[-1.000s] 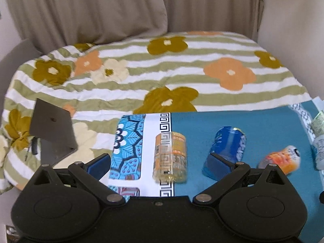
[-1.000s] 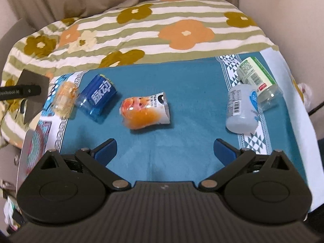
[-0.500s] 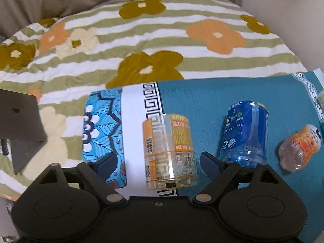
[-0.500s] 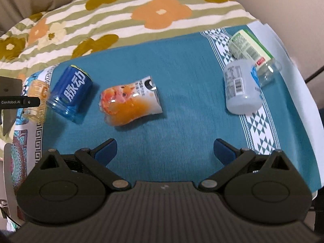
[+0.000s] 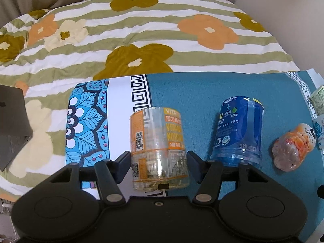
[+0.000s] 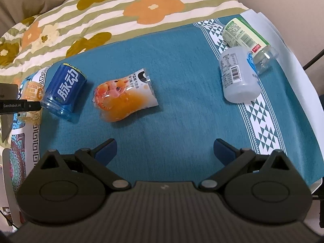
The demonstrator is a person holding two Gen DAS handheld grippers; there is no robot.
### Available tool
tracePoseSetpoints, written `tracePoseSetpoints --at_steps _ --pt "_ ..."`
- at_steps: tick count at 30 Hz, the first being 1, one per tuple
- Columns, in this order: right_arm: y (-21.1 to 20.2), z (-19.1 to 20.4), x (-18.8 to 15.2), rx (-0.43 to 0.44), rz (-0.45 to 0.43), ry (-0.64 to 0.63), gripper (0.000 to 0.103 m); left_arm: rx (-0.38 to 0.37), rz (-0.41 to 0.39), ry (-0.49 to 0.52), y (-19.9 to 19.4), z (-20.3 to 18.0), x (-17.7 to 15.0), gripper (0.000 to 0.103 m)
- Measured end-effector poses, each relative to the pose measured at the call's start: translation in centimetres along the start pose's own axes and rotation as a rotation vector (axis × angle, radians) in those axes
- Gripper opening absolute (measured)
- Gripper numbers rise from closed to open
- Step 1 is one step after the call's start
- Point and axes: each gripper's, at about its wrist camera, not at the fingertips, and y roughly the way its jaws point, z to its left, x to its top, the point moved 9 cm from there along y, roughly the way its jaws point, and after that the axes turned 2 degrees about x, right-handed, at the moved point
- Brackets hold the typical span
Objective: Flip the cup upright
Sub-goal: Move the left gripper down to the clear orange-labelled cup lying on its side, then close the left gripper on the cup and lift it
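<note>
A clear cup with an orange label lies on its side at the left edge of the teal cloth, its base end towards the camera. My left gripper has closed in on it, and both fingers press the sides of its near end. From the right wrist view this cup is at the far left, partly behind a finger of the left gripper. My right gripper stands open over bare teal cloth with nothing between its fingers.
More cups lie on their sides: a blue one, a soft orange cartoon one, a white one and a green-labelled one. A floral striped blanket lies beyond. A dark grey panel stands left.
My left gripper moved forward and down to the orange-labelled cup and its fingers closed from wide open onto the cup's sides. The right gripper drifted slightly closer to the cloth, still open.
</note>
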Motion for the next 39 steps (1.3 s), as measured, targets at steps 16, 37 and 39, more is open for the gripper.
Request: tracePoseSetpoints --at_steps 16,37,39 --pt "-4.3 -2.9 0.1 0.105 -0.064 -0.128 0.103 0.114 -0.136 -0.125 -9.4 -3.1 -3.4 0.064" --pt "-5.7 -10.2 -2.6 0.247 -0.088 -0.357 0.103 0.087 -0.124 -0.181 -10.7 -18.8 -11.3 0.064" --pt "-5.0 -10.7 -2.8 0.245 -0.08 -0.351 0.103 0.062 -0.104 -0.159 -9.3 -20.3 -11.5 0.064"
